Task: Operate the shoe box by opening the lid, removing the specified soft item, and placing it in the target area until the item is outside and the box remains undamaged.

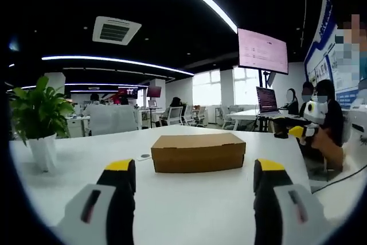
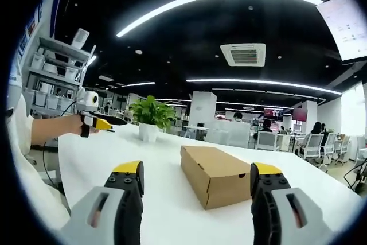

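So my left gripper (image 1: pixel 195 176) stands with jaws spread apart over the smooth white table (image 1: pixel 189 210), and the plain brown cardboard shoe box (image 1: pixel 198 152), a flat rectangular block with its lid closed, lies at twelve o'clock between the yellow tips. My right gripper (image 2: pixel 198 182) is likewise spread, the box (image 2: pixel 215 182) ahead of it; a leafy potted plant (image 2: pixel 150 117) stands at eleven o'clock.

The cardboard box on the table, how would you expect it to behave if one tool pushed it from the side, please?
The box looks low and flat-bottomed, so it would probably slide rather than tip. The white table looks smooth, so it may skid or turn easily. Being thin cardboard, its walls could dent under a hard push.
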The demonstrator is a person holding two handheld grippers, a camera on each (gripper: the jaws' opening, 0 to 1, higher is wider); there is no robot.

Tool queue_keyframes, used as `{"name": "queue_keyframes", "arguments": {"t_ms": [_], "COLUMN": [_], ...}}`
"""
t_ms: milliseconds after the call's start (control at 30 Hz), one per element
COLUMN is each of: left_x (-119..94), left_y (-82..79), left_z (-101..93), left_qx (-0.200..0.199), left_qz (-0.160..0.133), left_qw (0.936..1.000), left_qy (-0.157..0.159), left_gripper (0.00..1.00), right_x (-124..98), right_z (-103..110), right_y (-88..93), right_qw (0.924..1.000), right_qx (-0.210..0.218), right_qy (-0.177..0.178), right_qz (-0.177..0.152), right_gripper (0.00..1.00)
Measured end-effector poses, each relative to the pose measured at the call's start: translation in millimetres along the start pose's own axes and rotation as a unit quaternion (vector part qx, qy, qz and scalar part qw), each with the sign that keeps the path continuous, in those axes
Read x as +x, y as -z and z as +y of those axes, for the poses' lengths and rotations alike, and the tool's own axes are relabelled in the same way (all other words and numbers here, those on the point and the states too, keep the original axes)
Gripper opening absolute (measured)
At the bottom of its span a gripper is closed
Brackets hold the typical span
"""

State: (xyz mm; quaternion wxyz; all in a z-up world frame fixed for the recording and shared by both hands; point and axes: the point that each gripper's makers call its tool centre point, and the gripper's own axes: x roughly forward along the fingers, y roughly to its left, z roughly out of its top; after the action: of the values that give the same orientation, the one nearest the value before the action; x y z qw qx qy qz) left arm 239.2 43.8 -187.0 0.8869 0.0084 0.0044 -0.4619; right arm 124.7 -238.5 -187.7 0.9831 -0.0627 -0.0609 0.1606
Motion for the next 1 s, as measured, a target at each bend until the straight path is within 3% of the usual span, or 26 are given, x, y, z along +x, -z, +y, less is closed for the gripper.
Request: {"name": "queue_keyframes", "arguments": {"t_ms": [300,533,600,767,900,1000], "left_x": [12.0,26.2,28.5,28.8,31.8,33.6], "left_y": [-0.4,-6.7,-7.9,-10.5,-12.0,-11.9], "left_z": [0.7,2.1,3.0,-0.2,3.8,7.1], "left_qx": [0.016,0.024,0.025,0.028,0.023,0.032], "left_qz": [0.005,0.006,0.007,0.007,0.007,0.009], "left_qw": [0.9999,0.9996,0.9995,0.9993,0.9995,0.9992], "left_qy": [0.002,0.015,0.017,0.025,0.022,0.021], "left_gripper": [0.87,0.88,0.88,0.87,0.94,0.9], "right_x": [-0.5,3.0,3.8,4.0,6.3,8.5], "right_z": [-4.8,-4.8,-4.4,-5.4,-8.5,-12.8], "right_y": [1.7,14.7,12.8,9.2,10.3,10.9], "right_qw": [0.9999,0.9988,0.9984,0.999,0.9995,0.9993], "right_qx": [0.004,-0.032,-0.05,-0.035,-0.013,-0.005], "right_qy": [0.011,0.019,0.018,0.023,0.026,0.03], "right_qz": [-0.004,0.031,0.021,0.016,0.016,0.021], "right_gripper": [0.8,0.78,0.75,0.75,0.79,0.83]}}
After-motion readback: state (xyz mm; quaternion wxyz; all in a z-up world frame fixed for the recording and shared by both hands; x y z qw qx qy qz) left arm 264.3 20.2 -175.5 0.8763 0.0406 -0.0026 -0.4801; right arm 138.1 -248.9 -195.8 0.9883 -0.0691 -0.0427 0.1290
